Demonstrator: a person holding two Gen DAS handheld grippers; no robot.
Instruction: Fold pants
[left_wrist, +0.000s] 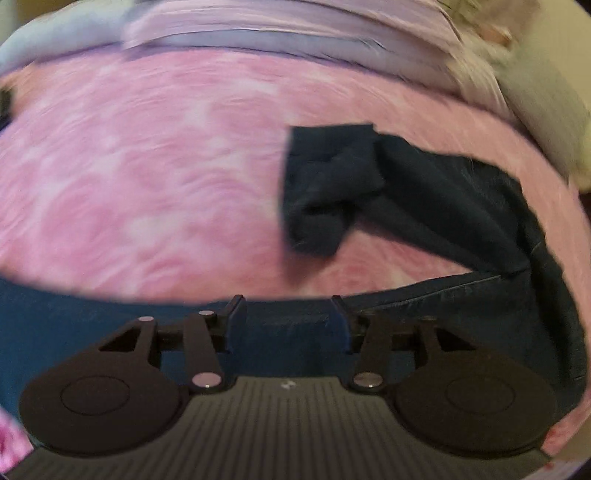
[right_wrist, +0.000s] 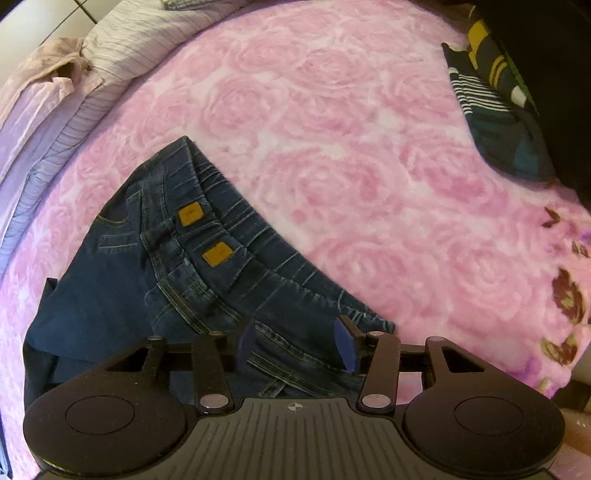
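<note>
Dark blue denim pants (right_wrist: 192, 266) lie crumpled on a pink rose-patterned blanket (right_wrist: 351, 147). Their waistband, with two mustard patches (right_wrist: 217, 255), runs diagonally toward my right gripper (right_wrist: 297, 343). That gripper is open, with the waistband end lying between its blue pads (right_wrist: 345, 341). The left wrist view is motion-blurred. In it a bunched pant leg (left_wrist: 332, 184) lies right of centre on the blanket (left_wrist: 129, 166), and more denim (left_wrist: 92, 325) spreads under my left gripper (left_wrist: 288, 317). The left gripper is also open, its fingers set wide over the cloth.
Pale striped bedding (right_wrist: 92, 74) and a pinkish garment (right_wrist: 48, 70) are heaped along the blanket's far left edge. A folded dark garment with white and yellow stripes (right_wrist: 491, 107) lies at the top right. Lilac bedding (left_wrist: 277, 29) lines the back in the left wrist view.
</note>
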